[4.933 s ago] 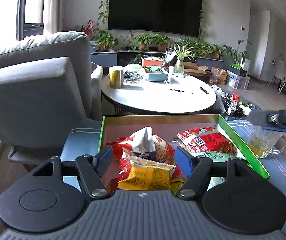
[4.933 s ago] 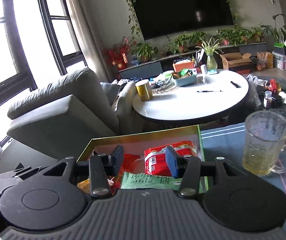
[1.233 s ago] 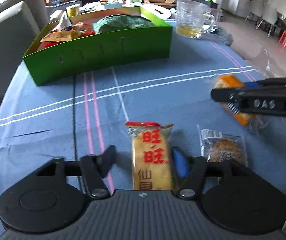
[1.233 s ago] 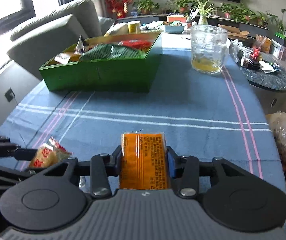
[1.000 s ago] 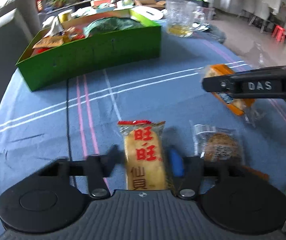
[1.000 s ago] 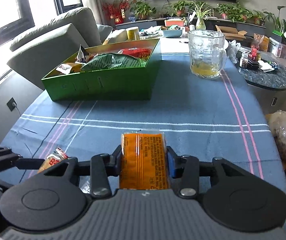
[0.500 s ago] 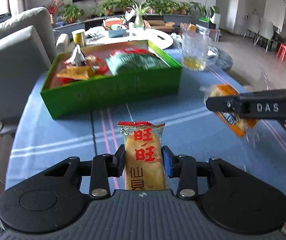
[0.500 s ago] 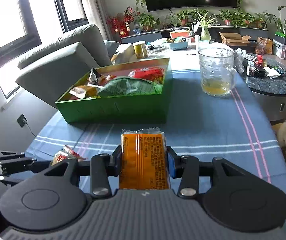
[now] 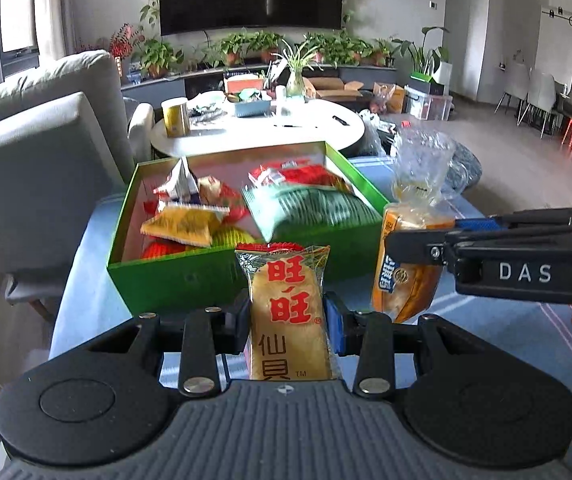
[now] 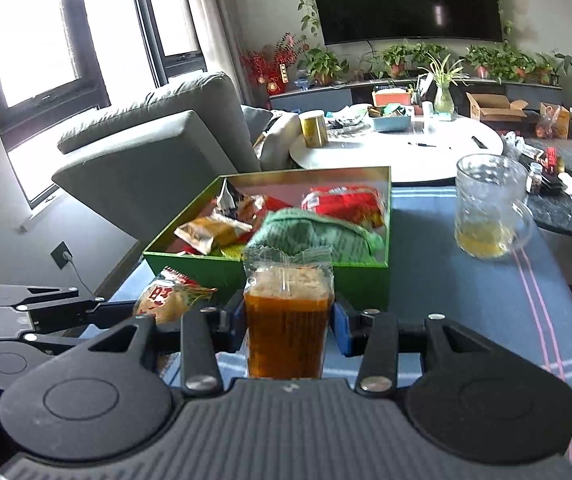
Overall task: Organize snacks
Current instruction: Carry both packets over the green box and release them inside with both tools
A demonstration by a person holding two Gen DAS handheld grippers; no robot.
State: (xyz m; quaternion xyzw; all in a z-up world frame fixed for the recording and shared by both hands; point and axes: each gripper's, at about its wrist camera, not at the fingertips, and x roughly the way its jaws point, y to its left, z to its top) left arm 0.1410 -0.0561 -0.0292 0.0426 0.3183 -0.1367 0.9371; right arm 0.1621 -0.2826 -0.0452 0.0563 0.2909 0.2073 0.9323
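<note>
My left gripper is shut on a yellow rice cracker packet with red characters, held above the blue tablecloth just before the green snack box. My right gripper is shut on an orange snack packet, also just before the green box. The box holds several packets, among them a green bag and a red bag. The right gripper and its orange packet show at the right of the left wrist view; the left gripper's packet shows at the left of the right wrist view.
A glass mug with some yellow liquid stands on the tablecloth right of the box. A grey sofa lies left. A round white table with clutter stands behind the box.
Both grippers have lifted their packets off the tablecloth and moved forward; the green box is now much closer and seen from higher up.
</note>
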